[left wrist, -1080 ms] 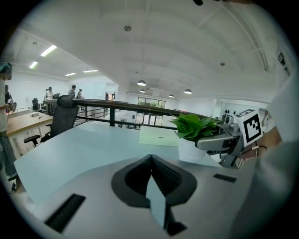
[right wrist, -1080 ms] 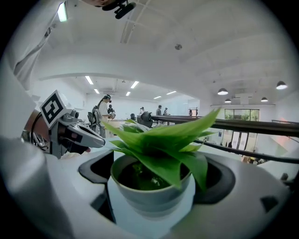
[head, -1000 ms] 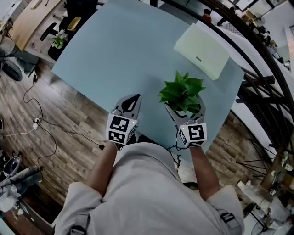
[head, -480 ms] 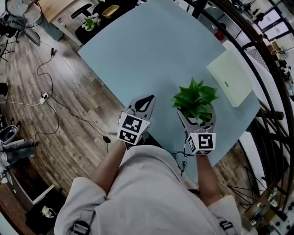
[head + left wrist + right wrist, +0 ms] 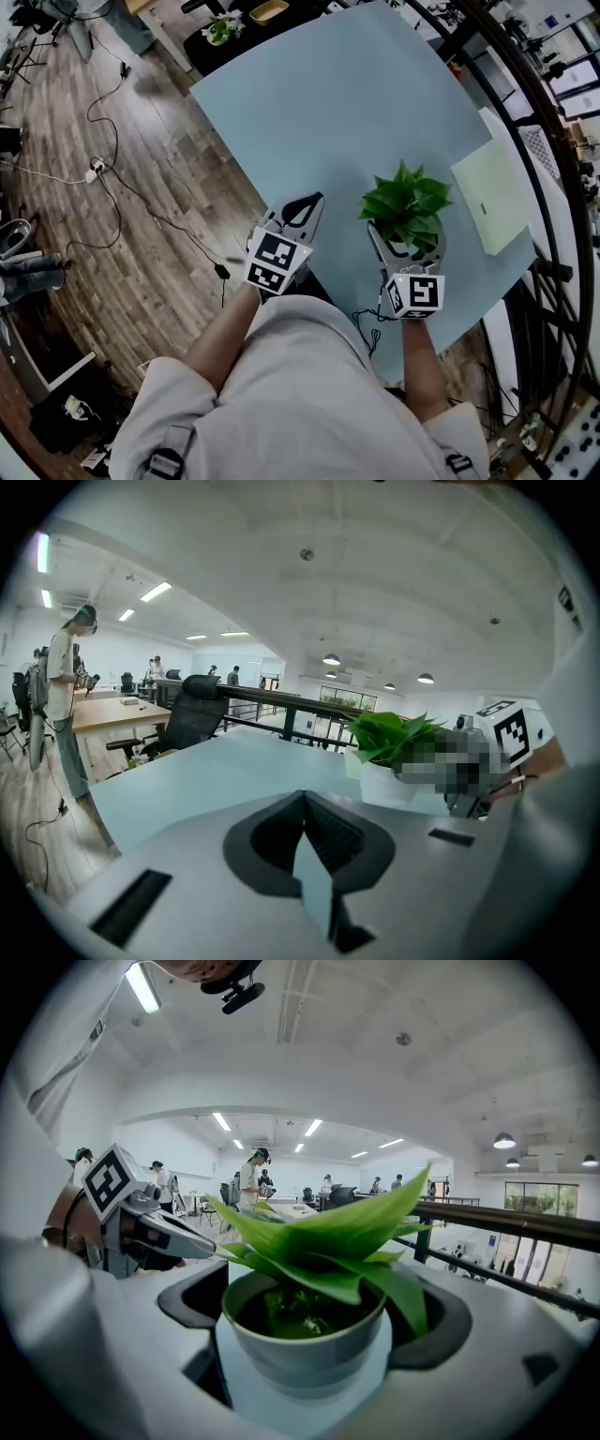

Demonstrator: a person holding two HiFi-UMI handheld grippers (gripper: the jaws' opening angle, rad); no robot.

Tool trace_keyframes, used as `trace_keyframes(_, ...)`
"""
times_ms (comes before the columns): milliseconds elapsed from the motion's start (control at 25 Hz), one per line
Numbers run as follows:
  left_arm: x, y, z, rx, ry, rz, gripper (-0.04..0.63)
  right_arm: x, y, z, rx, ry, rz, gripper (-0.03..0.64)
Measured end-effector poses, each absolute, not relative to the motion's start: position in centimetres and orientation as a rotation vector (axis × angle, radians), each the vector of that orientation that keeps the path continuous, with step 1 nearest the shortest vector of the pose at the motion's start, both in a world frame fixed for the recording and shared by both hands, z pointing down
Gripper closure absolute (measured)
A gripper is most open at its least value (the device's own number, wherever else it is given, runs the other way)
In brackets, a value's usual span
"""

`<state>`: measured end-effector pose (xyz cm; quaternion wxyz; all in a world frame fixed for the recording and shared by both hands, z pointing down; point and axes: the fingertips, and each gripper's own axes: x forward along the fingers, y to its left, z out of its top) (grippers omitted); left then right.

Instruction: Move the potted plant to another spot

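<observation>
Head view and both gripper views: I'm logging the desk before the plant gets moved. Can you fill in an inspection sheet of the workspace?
Surface: pale blue table, bare apart from two things.
Job's things: potted plant, upright near the table's near edge, between the right gripper's jaws.
Clutter: one pale flat board right of the plant, apart from it.
Grippers: left gripper shut and empty at the table's edge; right gripper closed on the pot's sides.
Cables: loose cables and a plug on the wood floor left of the table.
Surroundings: black railing on the right; office chair and people beyond.
</observation>
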<state>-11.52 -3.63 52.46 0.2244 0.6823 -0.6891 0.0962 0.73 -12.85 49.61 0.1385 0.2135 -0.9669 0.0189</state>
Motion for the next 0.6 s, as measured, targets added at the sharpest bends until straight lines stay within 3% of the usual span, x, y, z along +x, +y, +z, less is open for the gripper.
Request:
trace_keyframes(360, -20.3, -2.0, 52.7, 1.858, -1.910, 0.245, 0.583, -8.2, -11.8, 49.4, 0.604, -2.792, 0.052, 0.095)
trace_keyframes(600, -21.1, -1.6, 52.0, 1.877, -1.900, 0.250, 0.583, -9.0, -11.3, 48.7, 0.628, -2.793, 0.074, 0.095)
